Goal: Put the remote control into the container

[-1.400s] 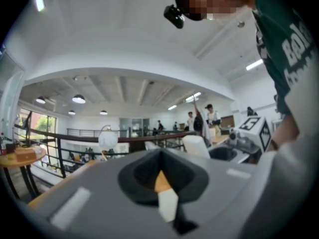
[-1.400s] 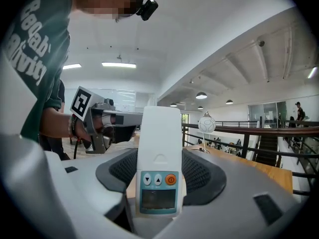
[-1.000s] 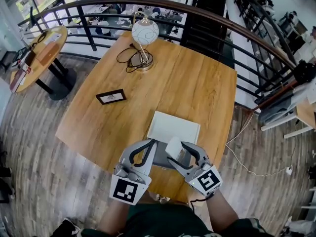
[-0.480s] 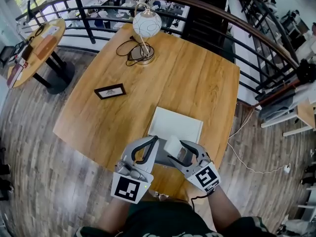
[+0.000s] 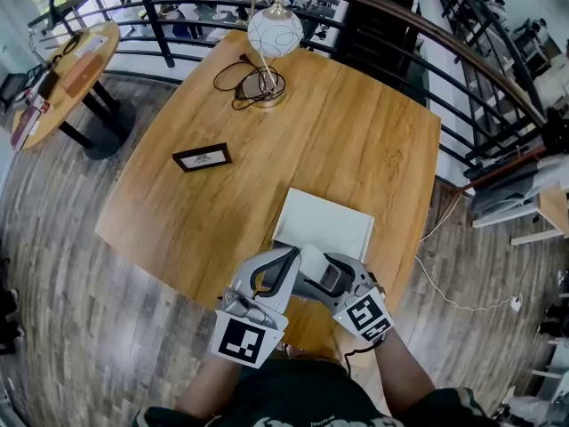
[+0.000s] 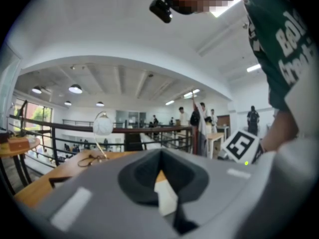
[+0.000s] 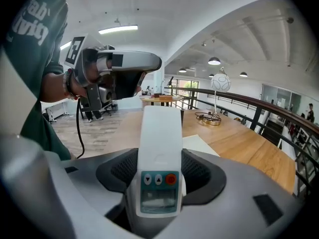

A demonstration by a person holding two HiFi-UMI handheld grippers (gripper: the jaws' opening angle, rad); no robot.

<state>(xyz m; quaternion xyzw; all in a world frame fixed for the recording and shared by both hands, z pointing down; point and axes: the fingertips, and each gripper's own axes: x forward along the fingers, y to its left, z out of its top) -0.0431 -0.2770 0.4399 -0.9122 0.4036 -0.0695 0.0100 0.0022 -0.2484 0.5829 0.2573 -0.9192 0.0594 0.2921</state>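
My right gripper [image 5: 318, 272] is shut on a white remote control [image 5: 312, 261], which sticks out between the jaws with its buttons and small screen facing the camera [image 7: 159, 183]. It hovers at the near edge of a flat white container [image 5: 327, 222] on the wooden table [image 5: 356, 140]. In the right gripper view the container [image 7: 200, 144] lies just beyond the remote. My left gripper [image 5: 286, 258] sits close beside it on the left, jaws together with nothing held. A white shape shows through the hollow between its jaws [image 6: 167, 195]; I cannot tell what it is.
A globe lamp [image 5: 274, 34] with a coiled cable [image 5: 242, 85] stands at the table's far side. A black framed card [image 5: 202, 157] lies at the left. A dark railing [image 5: 400, 20] curves behind the table, with a round side table [image 5: 76, 60] at the far left.
Both grippers have drawn closer together and edged forward, bringing the remote nearer the container's near edge. The right gripper still holds the remote.
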